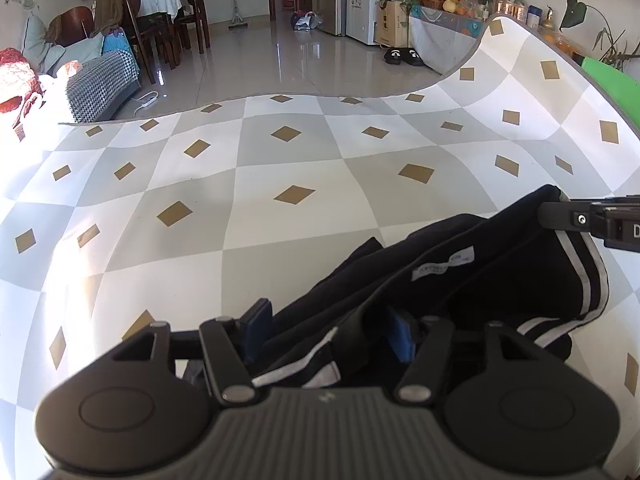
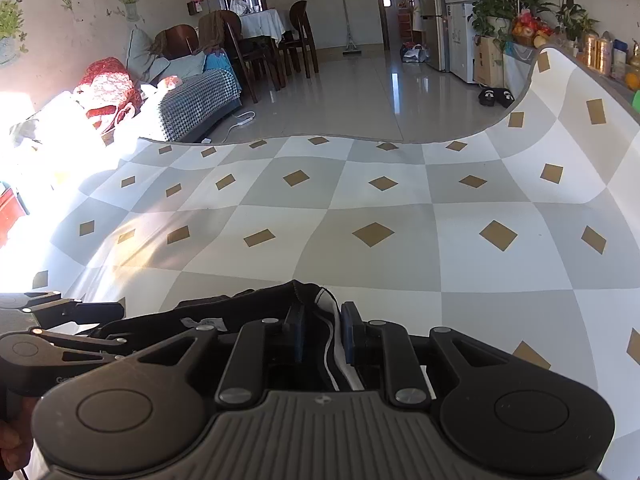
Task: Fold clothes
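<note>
Checkered mat (image 1: 280, 168); black garment (image 1: 460, 280), white label (image 1: 443, 267) unreadable, between spread left gripper (image 1: 328, 332), right gripper (image 2: 323, 330) pinching it.

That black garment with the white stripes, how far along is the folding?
Done: the black garment lies bunched and partly doubled over on the checked table cover, its label showing. In hand: the right gripper pinches its striped edge; the left gripper stands open around a fold without pressing it. Left: it is no neat, flat packet yet, so smoothing and further folds seem needed.
</note>
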`<state>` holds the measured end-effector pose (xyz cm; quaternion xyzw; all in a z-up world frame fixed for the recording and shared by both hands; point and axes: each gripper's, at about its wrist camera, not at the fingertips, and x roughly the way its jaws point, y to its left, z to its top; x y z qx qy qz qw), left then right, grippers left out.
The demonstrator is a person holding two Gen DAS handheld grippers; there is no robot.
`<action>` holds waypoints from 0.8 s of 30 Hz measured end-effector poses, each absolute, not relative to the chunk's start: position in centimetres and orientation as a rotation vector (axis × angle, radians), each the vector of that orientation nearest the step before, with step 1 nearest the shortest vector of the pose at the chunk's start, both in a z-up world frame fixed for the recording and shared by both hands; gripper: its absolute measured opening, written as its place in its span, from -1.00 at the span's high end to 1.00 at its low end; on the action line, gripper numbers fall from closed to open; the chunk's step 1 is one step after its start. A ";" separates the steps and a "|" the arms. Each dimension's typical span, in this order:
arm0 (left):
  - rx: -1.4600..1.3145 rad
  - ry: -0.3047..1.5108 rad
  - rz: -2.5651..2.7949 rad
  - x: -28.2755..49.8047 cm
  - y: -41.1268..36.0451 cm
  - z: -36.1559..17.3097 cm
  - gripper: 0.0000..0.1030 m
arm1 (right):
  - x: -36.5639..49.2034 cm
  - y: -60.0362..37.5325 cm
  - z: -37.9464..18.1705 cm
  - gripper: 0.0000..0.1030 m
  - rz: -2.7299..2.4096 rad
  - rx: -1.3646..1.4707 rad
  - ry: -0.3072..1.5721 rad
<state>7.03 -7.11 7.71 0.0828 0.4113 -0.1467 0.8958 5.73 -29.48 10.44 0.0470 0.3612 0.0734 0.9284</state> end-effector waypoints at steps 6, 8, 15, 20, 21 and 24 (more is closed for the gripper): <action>0.192 0.852 -0.282 6.8 -7.2 7.7 -0.81 | 5.8 -29.2 9.7 0.18 0.170 0.082 0.784; 0.209 0.846 -0.277 6.7 -7.3 7.6 -0.84 | 6.0 -28.9 9.3 0.11 0.183 0.074 0.807; 0.265 0.861 -0.261 6.7 -7.0 7.1 -0.88 | 6.3 -27.8 7.9 -0.01 0.245 0.030 0.886; 0.295 0.858 -0.271 6.3 -6.8 6.9 -0.91 | 6.0 -26.4 6.9 -0.06 0.300 -0.041 0.918; 0.305 0.858 -0.274 6.2 -6.8 6.8 -0.91 | 6.0 -26.1 6.7 -0.07 0.310 -0.062 0.921; 0.331 0.860 -0.274 6.0 -6.7 6.6 -0.92 | 5.9 -25.4 5.9 -0.11 0.332 -0.102 0.939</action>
